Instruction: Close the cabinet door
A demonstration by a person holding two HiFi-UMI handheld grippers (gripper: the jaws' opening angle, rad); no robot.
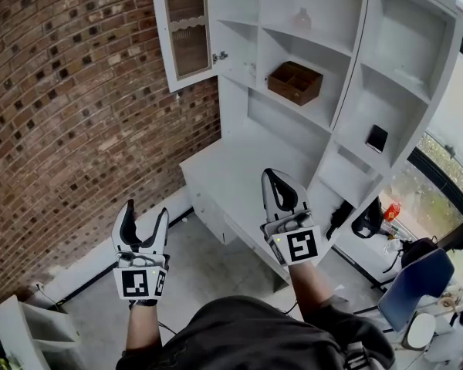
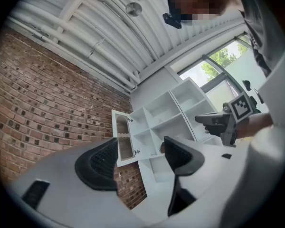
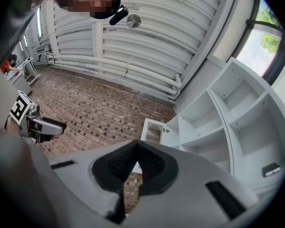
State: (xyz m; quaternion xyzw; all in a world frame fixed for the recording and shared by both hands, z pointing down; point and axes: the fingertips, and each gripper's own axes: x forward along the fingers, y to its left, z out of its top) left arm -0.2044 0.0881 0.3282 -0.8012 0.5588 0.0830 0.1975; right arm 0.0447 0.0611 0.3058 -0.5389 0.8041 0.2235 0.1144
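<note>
Cabinet door [image 1: 187, 29] is hanging wide open, with neither tool near it. The left gripper [image 1: 145, 210] has its jaws spread wide with nothing between them. The right gripper [image 1: 272, 177] has its tips pinched together and is empty too. Both are held out low in front of the person and tipped up a bit, well short of the white cabinet [image 1: 401, 75]. The door is at the cabinet's upper left, swung out toward the brick wall [image 1: 77, 114]. A wooden box [image 1: 295, 82] sits on a shelf just right of it.
</note>
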